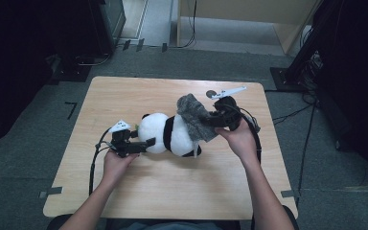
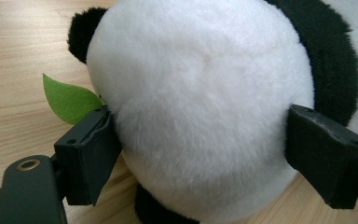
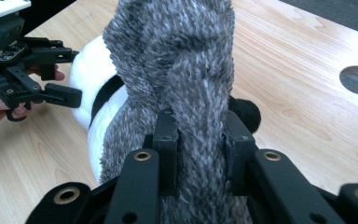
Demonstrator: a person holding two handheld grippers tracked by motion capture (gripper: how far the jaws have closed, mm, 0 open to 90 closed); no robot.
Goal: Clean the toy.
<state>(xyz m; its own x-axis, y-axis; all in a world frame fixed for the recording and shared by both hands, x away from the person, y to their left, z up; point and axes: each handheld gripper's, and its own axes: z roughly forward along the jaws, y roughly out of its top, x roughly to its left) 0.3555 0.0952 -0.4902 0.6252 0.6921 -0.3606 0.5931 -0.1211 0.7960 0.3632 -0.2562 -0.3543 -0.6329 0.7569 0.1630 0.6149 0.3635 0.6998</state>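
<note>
We've got the panda plush (image 1: 166,134) lying mid-counter (image 1: 139,187), left gripper (image 1: 146,142) fingers clamped around its head. Right gripper (image 3: 199,135) fingers pinch the grey cloth (image 3: 182,60) over the panda's body. Risk: thin pinch slips, cloth drops beside the panda.

No readable text, label, brand, number or sign appears on anything in these pictures.

Cloth (image 1: 195,117) apparently draped over panda (image 1: 165,135), tabletop (image 1: 172,191)
</note>
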